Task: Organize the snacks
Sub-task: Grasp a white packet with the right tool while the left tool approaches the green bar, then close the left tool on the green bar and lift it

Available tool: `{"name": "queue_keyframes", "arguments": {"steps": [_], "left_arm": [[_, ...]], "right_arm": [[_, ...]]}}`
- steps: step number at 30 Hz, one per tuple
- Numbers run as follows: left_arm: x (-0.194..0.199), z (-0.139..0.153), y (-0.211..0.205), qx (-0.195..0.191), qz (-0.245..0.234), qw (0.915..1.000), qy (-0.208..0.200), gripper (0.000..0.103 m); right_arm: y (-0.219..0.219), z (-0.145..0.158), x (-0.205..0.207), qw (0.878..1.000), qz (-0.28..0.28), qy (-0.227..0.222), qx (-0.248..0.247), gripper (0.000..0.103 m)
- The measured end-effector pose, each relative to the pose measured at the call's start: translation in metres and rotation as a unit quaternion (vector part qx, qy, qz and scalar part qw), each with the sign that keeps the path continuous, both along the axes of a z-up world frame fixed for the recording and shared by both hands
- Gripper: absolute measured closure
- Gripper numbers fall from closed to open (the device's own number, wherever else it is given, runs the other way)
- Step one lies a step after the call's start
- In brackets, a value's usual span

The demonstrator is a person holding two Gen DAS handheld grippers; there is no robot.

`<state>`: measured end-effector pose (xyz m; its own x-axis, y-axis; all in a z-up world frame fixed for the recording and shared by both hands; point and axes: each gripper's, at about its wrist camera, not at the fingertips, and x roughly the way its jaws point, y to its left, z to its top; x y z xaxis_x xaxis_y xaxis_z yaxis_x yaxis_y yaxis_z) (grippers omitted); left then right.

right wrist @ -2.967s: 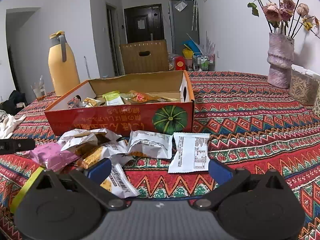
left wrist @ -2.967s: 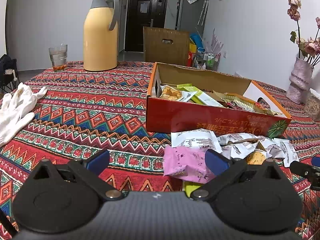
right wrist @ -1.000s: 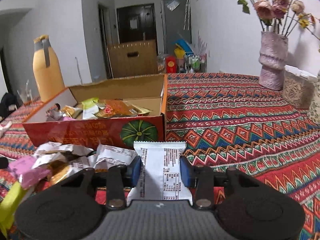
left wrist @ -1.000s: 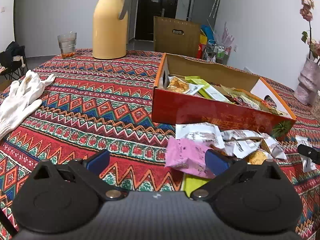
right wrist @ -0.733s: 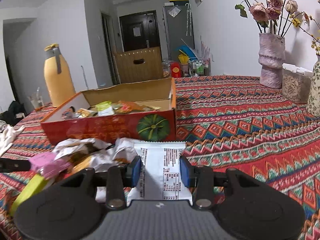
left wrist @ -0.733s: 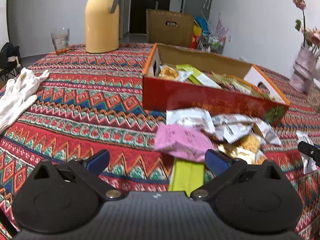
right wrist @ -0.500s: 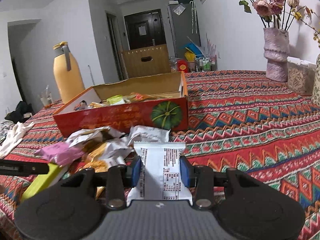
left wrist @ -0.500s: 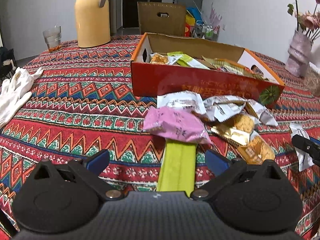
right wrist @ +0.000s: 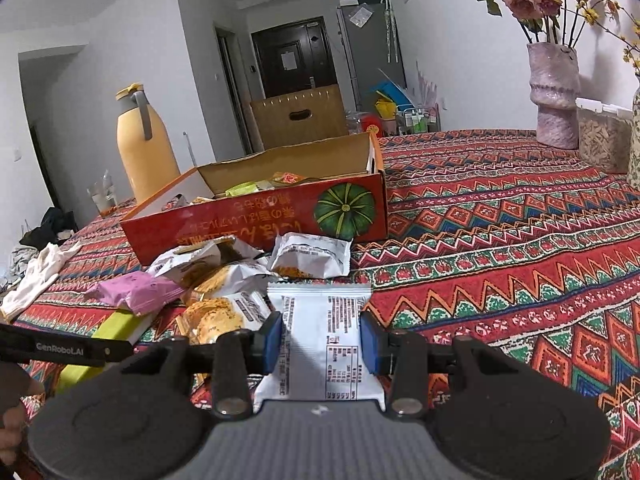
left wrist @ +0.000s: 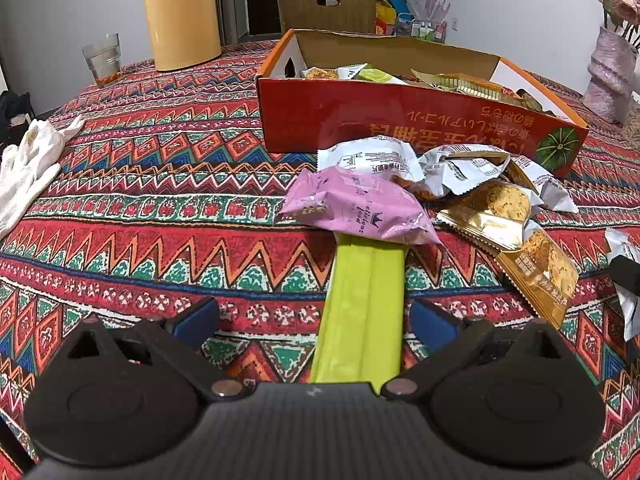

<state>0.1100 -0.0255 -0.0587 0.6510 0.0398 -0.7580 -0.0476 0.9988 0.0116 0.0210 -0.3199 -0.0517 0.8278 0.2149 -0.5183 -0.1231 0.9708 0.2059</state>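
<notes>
My right gripper (right wrist: pixel 321 343) is shut on a white snack packet (right wrist: pixel 322 340), held flat above the tablecloth near the pile. My left gripper (left wrist: pixel 314 316) is open, its blue pads on either side of a long lime-green packet (left wrist: pixel 362 308) without touching it. A pink packet (left wrist: pixel 360 206) lies across the green packet's far end. Behind it, white and golden snack packets (left wrist: pixel 476 184) lie heaped in front of the red cardboard box (left wrist: pixel 400 116), which holds several snacks. The same box (right wrist: pixel 256 220) and pile (right wrist: pixel 224 268) show in the right wrist view.
A yellow thermos (left wrist: pixel 180 12) and a glass (left wrist: pixel 103 58) stand at the table's far left. White gloves (left wrist: pixel 24 168) lie at the left edge. A pink vase with flowers (right wrist: pixel 554 96) and a clear container (right wrist: pixel 602 140) stand at the far right. The patterned cloth (right wrist: pixel 520 260) stretches to the right of the box.
My left gripper has dipped toward the pile, so the green packet now lies between its open fingers. The right gripper, still holding the white packet, has shifted sideways along the pile.
</notes>
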Motion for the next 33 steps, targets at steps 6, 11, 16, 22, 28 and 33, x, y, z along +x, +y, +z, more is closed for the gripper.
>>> {"name": "queue_keyframes", "arguments": {"steps": [6,11,16,22,28,33], "left_arm": [[0.003,0.0,0.0,-0.002,0.005,1.0,0.007,0.0],[0.01,0.002,0.0,-0.003,0.008,0.9997,0.022,0.0],[0.01,0.001,-0.002,0.002,0.003,0.9998,0.018,0.0],[0.002,0.003,-0.006,-0.003,-0.013,0.9999,0.007,0.016],[-0.006,0.009,-0.015,-0.008,-0.058,0.9982,-0.007,0.062],[-0.009,0.012,-0.014,-0.015,-0.061,0.9979,-0.014,0.067]], "right_arm": [[0.0,-0.001,0.001,1.0,0.001,0.002,0.003,0.063],[0.001,-0.003,0.001,1.0,0.004,0.004,0.005,0.063],[0.003,-0.004,0.001,1.0,0.007,0.007,0.004,0.063],[0.007,-0.004,0.0,1.0,0.011,0.01,0.002,0.063],[0.012,-0.004,-0.002,1.0,0.016,0.01,-0.002,0.063],[0.018,-0.003,-0.005,1.0,0.021,0.009,-0.006,0.063]]}}
